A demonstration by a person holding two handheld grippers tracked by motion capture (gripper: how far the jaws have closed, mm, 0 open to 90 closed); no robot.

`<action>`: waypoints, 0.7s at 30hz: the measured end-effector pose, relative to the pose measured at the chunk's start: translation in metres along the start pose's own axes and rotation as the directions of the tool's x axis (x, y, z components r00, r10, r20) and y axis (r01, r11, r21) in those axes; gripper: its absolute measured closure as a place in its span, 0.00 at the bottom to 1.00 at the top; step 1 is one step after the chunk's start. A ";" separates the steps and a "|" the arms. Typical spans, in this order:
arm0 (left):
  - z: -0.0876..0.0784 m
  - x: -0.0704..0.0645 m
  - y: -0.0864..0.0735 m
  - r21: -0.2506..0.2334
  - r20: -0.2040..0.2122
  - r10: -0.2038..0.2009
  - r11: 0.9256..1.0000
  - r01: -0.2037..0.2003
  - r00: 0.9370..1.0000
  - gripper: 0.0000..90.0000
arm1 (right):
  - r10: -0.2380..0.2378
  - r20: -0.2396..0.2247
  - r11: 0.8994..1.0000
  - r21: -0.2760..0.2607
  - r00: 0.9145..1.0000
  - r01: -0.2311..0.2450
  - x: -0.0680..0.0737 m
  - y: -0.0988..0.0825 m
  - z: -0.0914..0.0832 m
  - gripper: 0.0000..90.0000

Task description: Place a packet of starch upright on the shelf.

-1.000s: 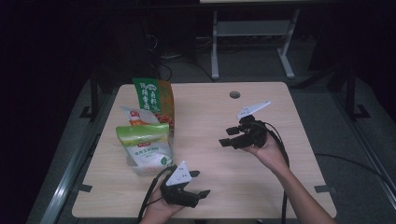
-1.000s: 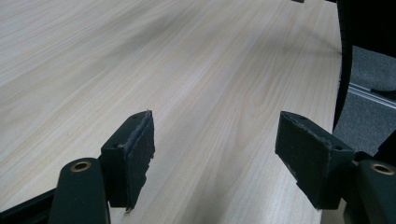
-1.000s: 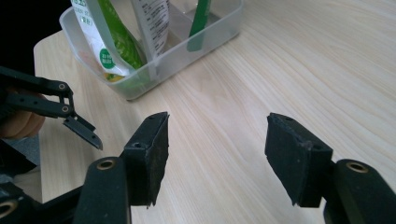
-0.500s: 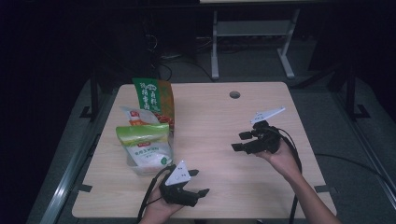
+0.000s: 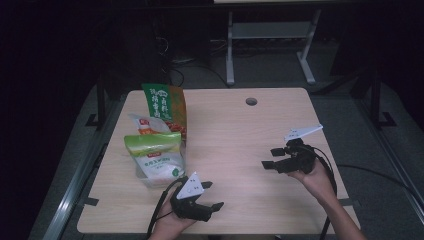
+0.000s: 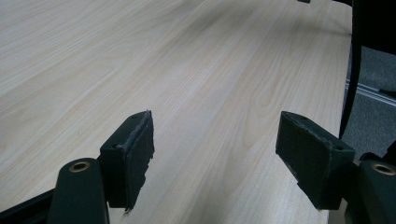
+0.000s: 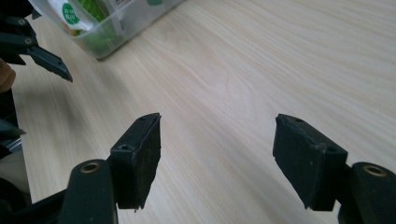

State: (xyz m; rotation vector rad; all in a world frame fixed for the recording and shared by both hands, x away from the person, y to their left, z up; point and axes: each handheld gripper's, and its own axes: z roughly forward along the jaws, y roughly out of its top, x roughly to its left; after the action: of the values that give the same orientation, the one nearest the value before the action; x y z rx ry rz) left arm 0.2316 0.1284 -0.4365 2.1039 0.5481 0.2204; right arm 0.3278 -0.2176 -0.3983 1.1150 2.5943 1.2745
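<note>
Three food bags stand at the table's left: a tall green and orange bag [image 5: 164,106], a white and red bag [image 5: 144,124] in front of it, and a green and white bag [image 5: 156,159] nearest me. My left gripper [image 5: 212,195] rests near the front edge just right of that bag, open, with bare wood between its jaws [image 6: 219,154]. My right gripper [image 5: 271,157] hovers over the right side of the table, pointing left. Its jaws have just been opening and nothing is between them [image 7: 217,154]. In the right gripper view the green and white bag [image 7: 107,23] lies far ahead.
The light wood table [image 5: 235,130] has a round cable hole [image 5: 251,101] near its far edge. A metal desk frame [image 5: 270,35] stands on the dark floor behind. Cables trail from both grippers over the front edge. The other gripper [image 7: 28,46] shows at the left of the right gripper view.
My right gripper has moved right and back toward the near edge, a little lower. The left gripper and the bags have stayed put.
</note>
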 end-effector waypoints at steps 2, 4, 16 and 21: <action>0.000 0.000 0.000 0.000 -0.007 0.006 1.000 -0.006 1.000 0.30 | 0.007 0.004 1.000 -0.001 1.000 -0.007 -0.001 -0.006 -0.002 0.34; 0.000 0.000 0.000 -0.001 -0.006 0.002 1.000 -0.002 1.000 0.30 | 0.018 0.009 1.000 0.001 1.000 -0.018 -0.002 -0.011 -0.003 0.34; 0.001 -0.002 -0.001 0.000 -0.012 0.012 1.000 -0.012 1.000 0.30 | 0.070 0.039 0.998 -0.007 0.997 -0.070 -0.010 -0.043 -0.016 0.33; 0.001 -0.003 -0.001 0.002 -0.016 0.017 1.000 -0.017 1.000 0.30 | 0.079 0.053 0.997 -0.009 0.995 -0.079 -0.011 -0.055 -0.021 0.32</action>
State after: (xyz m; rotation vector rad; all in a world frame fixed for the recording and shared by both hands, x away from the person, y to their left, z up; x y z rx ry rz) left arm 0.2290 0.1267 -0.4375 2.1114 0.5404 0.2472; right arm 0.2967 -0.2604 -0.4264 1.2451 2.5295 1.2485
